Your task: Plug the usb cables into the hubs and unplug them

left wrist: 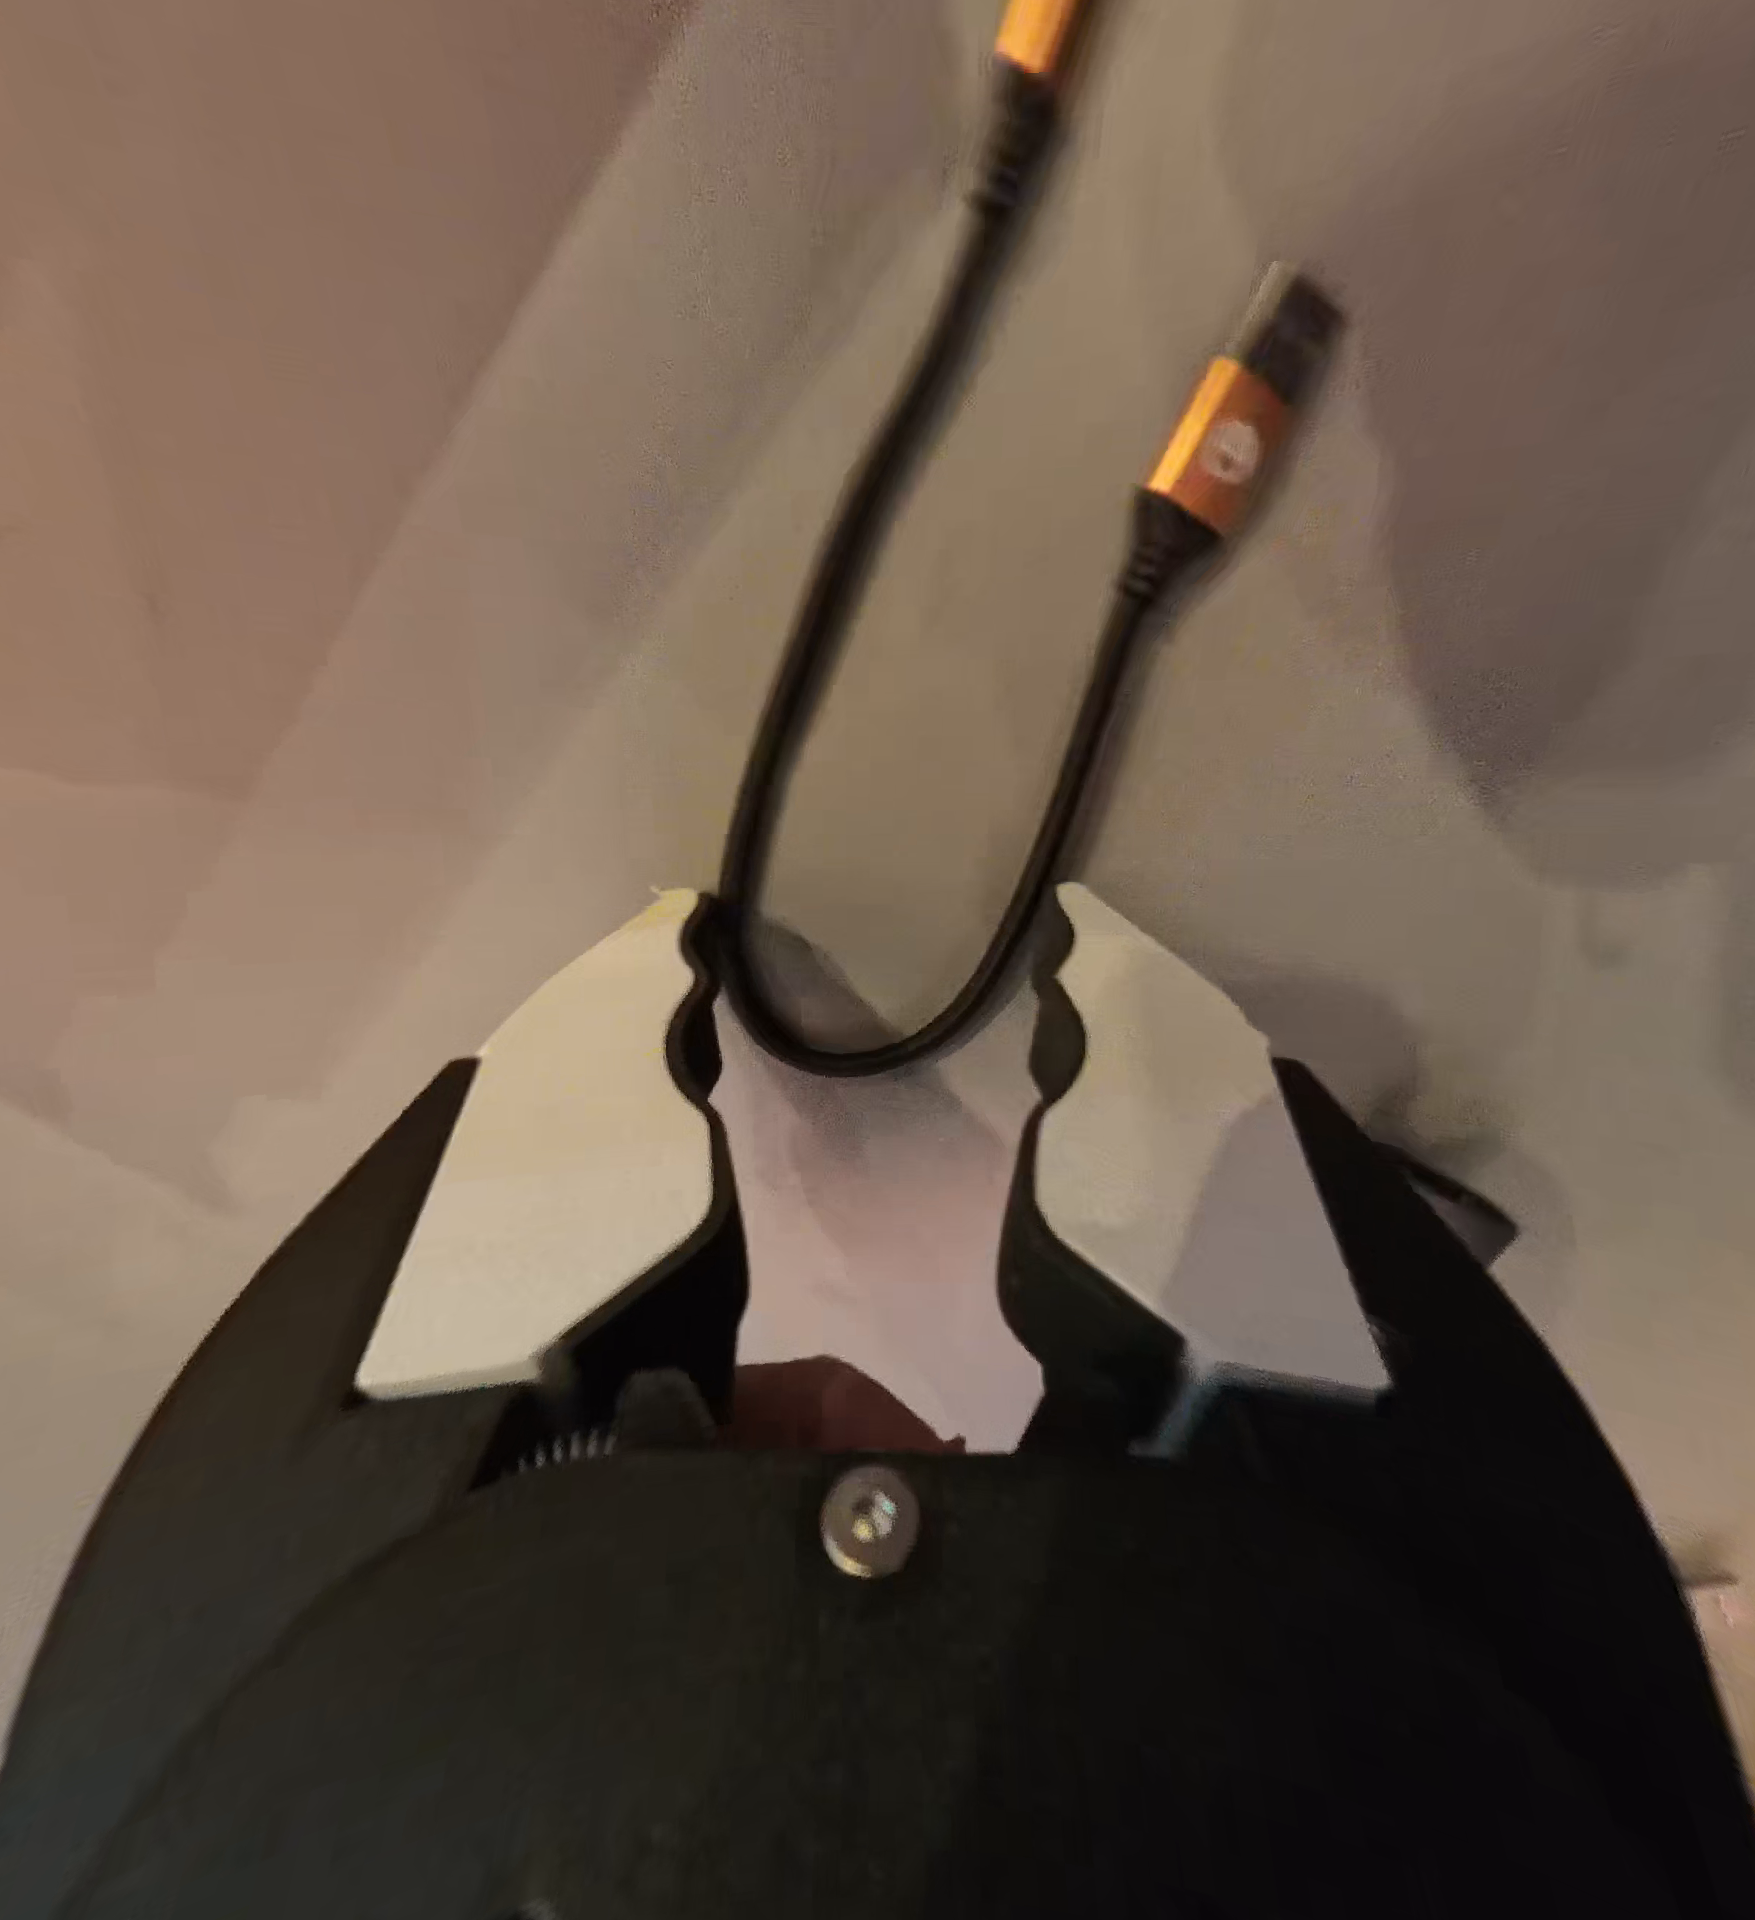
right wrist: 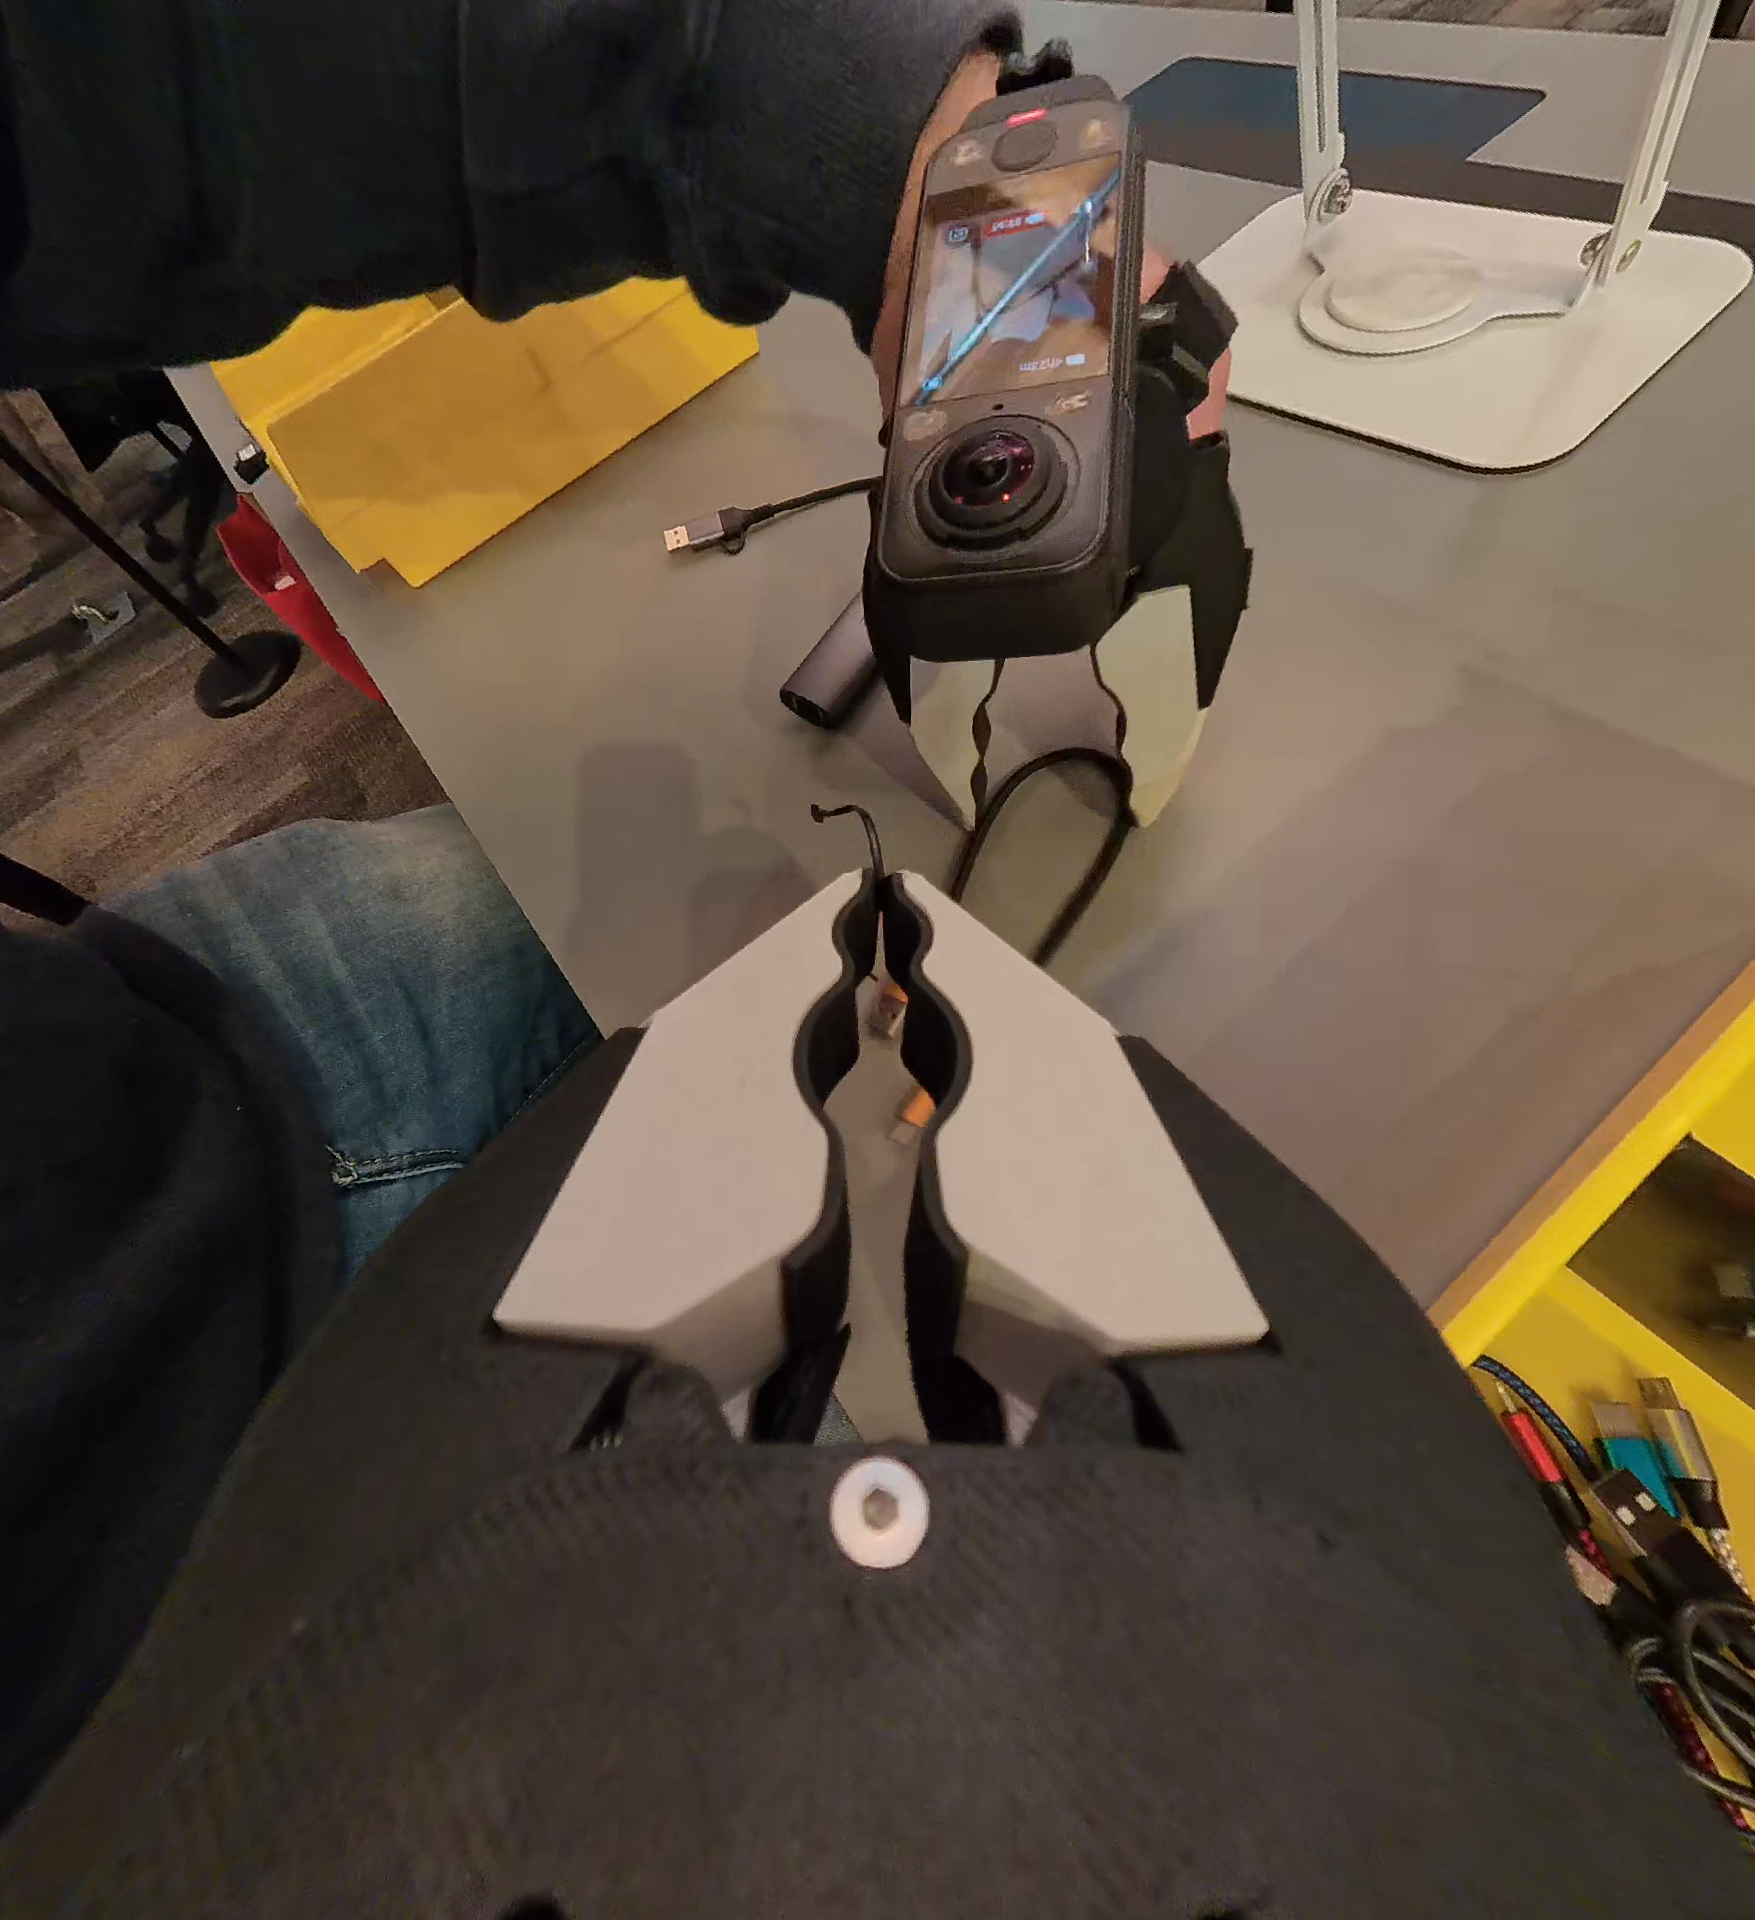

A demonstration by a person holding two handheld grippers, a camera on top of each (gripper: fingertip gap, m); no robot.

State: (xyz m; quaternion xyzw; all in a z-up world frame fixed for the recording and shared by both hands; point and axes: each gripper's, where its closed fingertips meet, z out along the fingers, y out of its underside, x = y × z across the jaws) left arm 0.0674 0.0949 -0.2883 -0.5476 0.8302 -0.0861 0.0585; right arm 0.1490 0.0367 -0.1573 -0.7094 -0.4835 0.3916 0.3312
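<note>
Left gripper (left wrist: 878,914) open astride cable (left wrist: 852,1049), right gripper (right wrist: 878,883) closed

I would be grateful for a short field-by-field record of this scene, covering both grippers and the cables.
left gripper: open, fingers astride the cable's bend on the table
orange-plug cable: black, U-shaped, both plugs free
right gripper: shut on a thin black tie
black tie: curls up from the fingertips
grey hub: on the grey table, behind the left gripper
spare cables: in a yellow bin
</note>
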